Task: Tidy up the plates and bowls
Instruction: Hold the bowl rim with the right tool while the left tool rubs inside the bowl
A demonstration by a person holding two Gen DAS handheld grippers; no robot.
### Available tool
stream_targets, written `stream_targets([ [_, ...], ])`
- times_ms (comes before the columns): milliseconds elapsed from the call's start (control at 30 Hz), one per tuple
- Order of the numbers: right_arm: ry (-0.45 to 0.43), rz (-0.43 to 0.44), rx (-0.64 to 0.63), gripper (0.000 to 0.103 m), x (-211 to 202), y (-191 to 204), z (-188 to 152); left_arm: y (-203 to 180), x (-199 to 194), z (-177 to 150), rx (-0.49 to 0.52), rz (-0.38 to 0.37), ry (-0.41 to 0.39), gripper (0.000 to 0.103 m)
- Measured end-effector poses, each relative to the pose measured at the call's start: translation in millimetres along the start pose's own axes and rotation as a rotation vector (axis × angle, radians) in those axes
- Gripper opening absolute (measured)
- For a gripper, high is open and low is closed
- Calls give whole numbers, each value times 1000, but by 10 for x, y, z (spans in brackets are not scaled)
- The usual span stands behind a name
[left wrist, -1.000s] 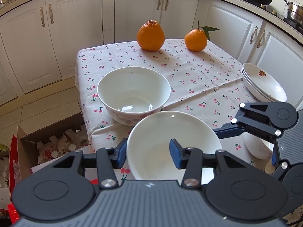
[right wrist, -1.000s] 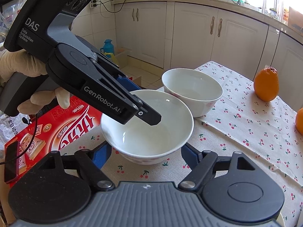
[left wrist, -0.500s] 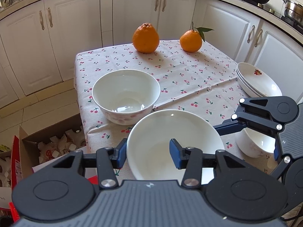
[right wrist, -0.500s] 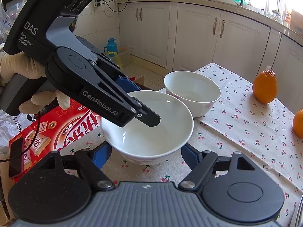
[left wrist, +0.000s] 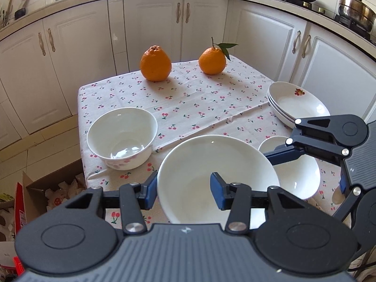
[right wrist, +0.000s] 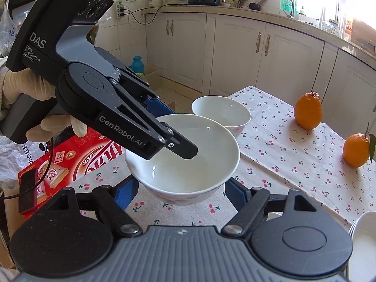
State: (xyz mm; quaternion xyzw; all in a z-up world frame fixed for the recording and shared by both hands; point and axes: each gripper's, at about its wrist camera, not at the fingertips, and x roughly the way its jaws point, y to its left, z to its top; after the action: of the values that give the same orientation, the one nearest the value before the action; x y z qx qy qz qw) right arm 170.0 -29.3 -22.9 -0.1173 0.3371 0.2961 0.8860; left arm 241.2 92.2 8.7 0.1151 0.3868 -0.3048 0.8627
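On tablecloth (left wrist: 192, 108), empty bowl (left wrist: 122, 138), stacked plates (left wrist: 296, 105)

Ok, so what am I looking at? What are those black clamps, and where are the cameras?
No robot: a person holds a black two-finger gripper in each hand, each with a wide-angle camera looking along its fingers. One picture is from the left gripper, the other from the right gripper, which also shows the gloved hand holding the left one. On the cherry-print tablecloth sit a deep white bowl, two oranges, stacked white plates and a smaller white bowl. The left gripper pinches the rim of another white ceramic bowl. The right gripper's fingers flank it; whether they press, I cannot tell.
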Motion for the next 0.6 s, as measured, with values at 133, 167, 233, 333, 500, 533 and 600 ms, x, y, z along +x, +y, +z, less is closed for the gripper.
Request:
stream_targets([
  [133, -16, -18, 4, 84, -169, -53, -88, -179, -18, 68, 27, -4, -7, 46],
  [167, -21, -21, 6, 84, -201, -76, -109, -213, -16, 82, 33, -5, -8, 46],
  [233, -30, -25, 18, 84, -282, -111, -159, -295, -6, 109, 39, -11, -10, 46],
  [333, -41, -32, 34, 84, -388, -165, -221, -432, 8, 151, 59, -11, -15, 46],
  [500, -53, -54, 48, 84, -551, -251, -321, -630, 26, 221, 85, -25, -24, 46],
  [533, -55, -59, 52, 84, -582, -271, -345, -670, 36, 236, 90, -28, -26, 46],
  [600, -59, -70, 58, 84, -645, -312, -391, -734, 65, 262, 99, -35, -28, 46],
])
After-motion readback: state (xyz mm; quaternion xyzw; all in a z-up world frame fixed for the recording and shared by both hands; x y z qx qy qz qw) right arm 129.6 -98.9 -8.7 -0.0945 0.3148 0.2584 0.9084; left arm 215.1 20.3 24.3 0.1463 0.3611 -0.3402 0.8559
